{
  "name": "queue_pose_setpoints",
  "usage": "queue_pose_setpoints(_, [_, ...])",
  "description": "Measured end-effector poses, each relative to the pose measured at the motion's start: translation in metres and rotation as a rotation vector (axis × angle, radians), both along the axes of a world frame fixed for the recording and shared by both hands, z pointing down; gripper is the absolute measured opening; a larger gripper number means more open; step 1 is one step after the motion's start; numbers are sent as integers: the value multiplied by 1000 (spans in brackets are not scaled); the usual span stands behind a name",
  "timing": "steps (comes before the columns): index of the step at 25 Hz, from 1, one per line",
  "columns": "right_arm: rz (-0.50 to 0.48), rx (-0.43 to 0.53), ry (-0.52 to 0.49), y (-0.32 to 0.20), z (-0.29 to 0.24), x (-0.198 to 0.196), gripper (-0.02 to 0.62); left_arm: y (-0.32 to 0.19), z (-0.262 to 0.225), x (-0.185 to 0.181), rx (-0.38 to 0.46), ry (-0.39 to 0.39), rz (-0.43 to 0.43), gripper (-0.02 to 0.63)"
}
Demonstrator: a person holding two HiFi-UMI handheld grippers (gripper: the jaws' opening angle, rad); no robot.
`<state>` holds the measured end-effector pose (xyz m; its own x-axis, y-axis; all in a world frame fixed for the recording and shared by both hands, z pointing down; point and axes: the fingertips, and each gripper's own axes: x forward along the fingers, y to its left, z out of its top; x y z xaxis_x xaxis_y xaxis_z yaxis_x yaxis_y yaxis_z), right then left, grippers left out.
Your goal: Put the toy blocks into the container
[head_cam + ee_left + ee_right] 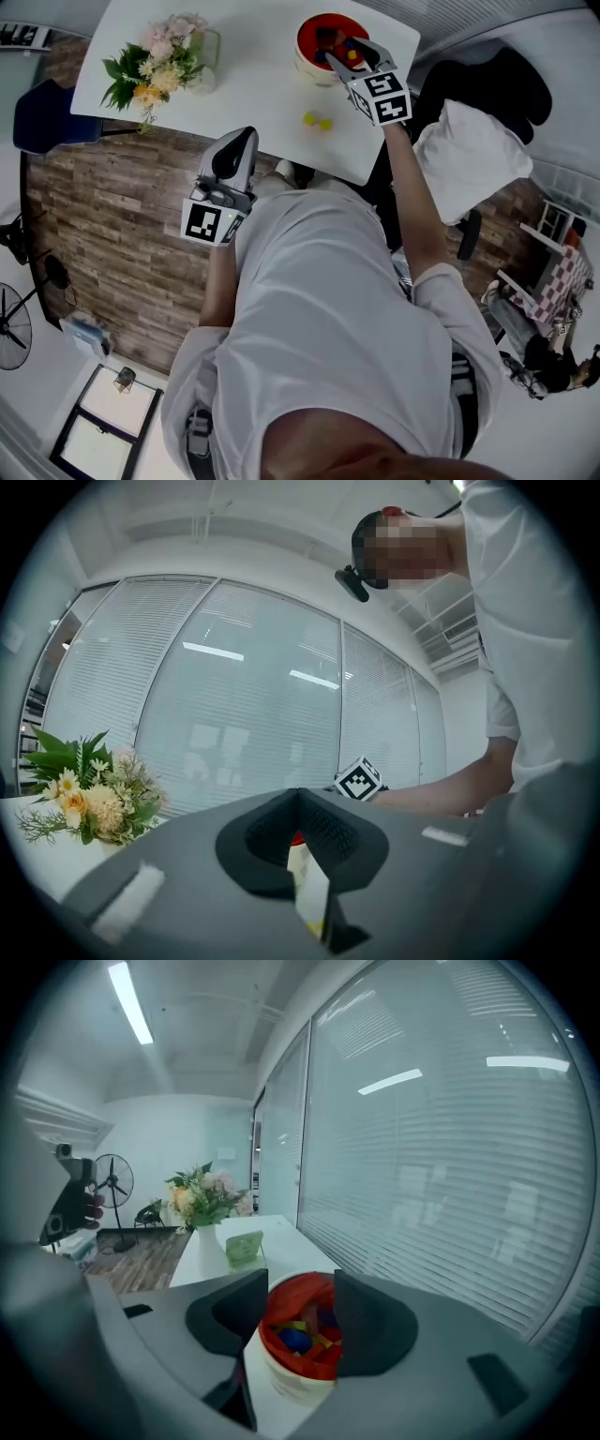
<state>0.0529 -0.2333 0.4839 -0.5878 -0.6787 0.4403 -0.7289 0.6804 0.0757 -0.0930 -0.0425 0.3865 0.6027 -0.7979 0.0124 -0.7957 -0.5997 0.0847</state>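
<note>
A white tub with a red liner [323,42] stands at the far right of the white table [253,89], with several coloured blocks inside. My right gripper [349,52] hovers over its rim, jaws apart. In the right gripper view the tub [300,1344] and its blocks show through the gap of the right gripper [300,1283], and nothing sits between the pads. Two small yellow blocks [317,122] lie on the table just in front of the tub. My left gripper [239,141] is held off the table near my body, jaws together and empty. In its own view the left gripper [298,799] points at the blinds.
A vase of flowers [159,61] and a pale green holder [244,1246] stand on the table's left half. A dark blue chair [47,117] is left of the table. A black chair with a white cloth [469,159] is to the right. The floor is wood.
</note>
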Motion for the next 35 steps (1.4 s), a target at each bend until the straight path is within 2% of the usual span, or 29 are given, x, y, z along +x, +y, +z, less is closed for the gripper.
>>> queue_pose_setpoints(6, [12, 73, -32, 24, -17, 5, 162, 1, 0, 9, 3, -3, 27, -6])
queue_pose_setpoints(13, [68, 132, -90, 49, -24, 21, 11, 6, -2, 18, 8, -9, 50, -6])
queue_pose_setpoints(16, [92, 196, -145, 61, -37, 25, 2, 7, -3, 18, 18, -11, 46, -6])
queue_pose_setpoints(18, [116, 274, -187, 72, -52, 30, -2, 6, -7, 15, 41, -1, 26, -6])
queue_pose_setpoints(23, [41, 410, -173, 105, -79, 23, -2, 1, -21, 17, 113, -22, 11, -6])
queue_pose_setpoints(25, [51, 447, -155, 110, -83, 22, 0, 0, -25, 19, 131, -18, 19, -6])
queue_pose_setpoints(27, [80, 437, -118, 110, -69, 27, 0, 0, -25, 20, 128, 0, 25, -6])
queue_pose_setpoints(29, [88, 387, -103, 110, -48, 31, 0, 0, -25, 23, 117, 12, 28, -6])
queue_pose_setpoints(34, [102, 297, -133, 116, -20, 33, 3, 5, -22, 23, 111, 21, 46, -6])
queue_pose_setpoints(35, [100, 283, -133, 117, -16, 31, 23, 6, -21, 22, 110, 17, 49, -6])
